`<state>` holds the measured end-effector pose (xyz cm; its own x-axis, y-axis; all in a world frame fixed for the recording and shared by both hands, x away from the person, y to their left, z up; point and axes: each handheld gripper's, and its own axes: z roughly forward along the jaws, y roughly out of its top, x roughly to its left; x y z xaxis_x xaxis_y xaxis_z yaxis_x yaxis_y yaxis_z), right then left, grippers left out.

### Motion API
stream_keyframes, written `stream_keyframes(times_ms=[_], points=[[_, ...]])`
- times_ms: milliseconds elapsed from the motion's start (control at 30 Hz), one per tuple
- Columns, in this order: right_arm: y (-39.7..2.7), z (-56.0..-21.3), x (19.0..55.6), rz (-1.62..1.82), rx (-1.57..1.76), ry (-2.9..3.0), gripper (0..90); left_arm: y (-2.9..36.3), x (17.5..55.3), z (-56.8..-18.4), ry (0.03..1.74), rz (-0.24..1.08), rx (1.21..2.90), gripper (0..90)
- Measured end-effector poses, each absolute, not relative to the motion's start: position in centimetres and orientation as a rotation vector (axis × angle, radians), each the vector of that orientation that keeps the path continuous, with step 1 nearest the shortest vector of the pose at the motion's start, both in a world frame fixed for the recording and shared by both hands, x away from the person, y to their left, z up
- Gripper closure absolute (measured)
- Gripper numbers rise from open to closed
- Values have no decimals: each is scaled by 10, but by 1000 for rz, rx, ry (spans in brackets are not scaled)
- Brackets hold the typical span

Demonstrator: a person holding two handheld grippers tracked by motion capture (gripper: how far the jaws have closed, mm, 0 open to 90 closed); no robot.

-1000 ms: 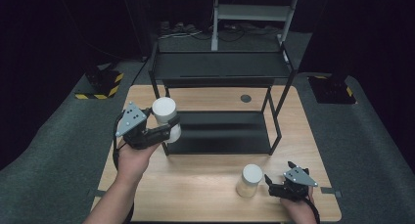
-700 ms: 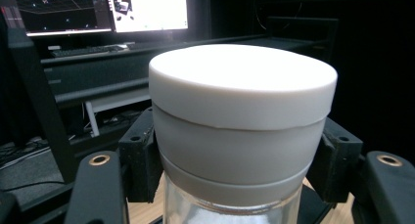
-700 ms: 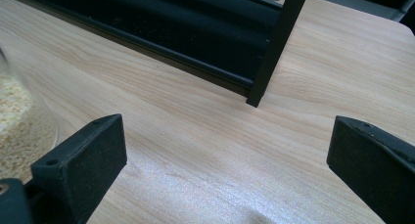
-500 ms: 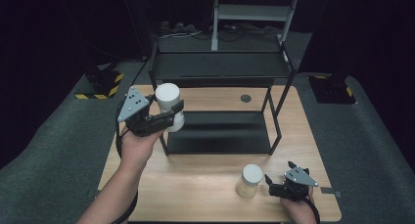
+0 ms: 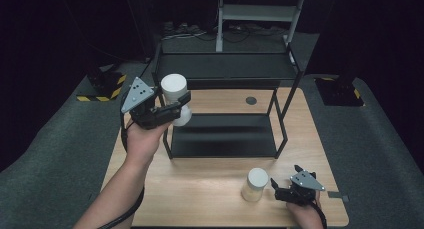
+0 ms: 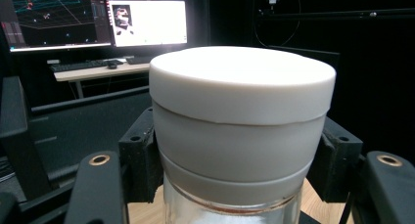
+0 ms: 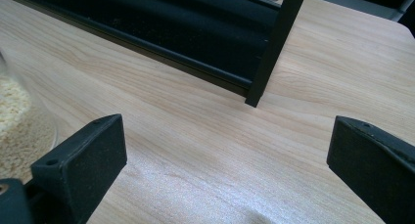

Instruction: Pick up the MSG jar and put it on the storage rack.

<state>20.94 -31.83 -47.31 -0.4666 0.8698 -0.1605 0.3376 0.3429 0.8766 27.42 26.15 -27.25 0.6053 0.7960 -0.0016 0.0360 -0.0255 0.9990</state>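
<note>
The white-lidded glass jar [image 5: 176, 100] hangs in the air at the front left corner of the black two-tier metal rack [image 5: 227, 69], level with the rack's upper shelf and clear of the wooden table [image 5: 200, 189]. The left gripper [image 5: 172, 109] has it clamped: in the left gripper view the jar [image 6: 242, 131] sits upright between the two black jaws, whose pads press on its sides just below the lid, with clear glass showing under the white band. A second white-lidded jar [image 5: 255, 185] stands on the table in front of the rack, toward the rack's front right leg; the right gripper view shows its glass wall and pale grainy contents [image 7: 19, 121] at the left edge. The right gripper [image 5: 280, 188] lies low over the table just to the right of that second jar, apart from it, its jaws spread wide with nothing but bare wood between them and the rack's leg [image 7: 274, 48] ahead.
</note>
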Motion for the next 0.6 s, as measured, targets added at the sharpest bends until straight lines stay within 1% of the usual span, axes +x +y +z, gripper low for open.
stream_keyframes(times_ms=[600], points=[[-319,-474,209,1079,1055,1968,2,255,289,-245,736,708,1440,343]])
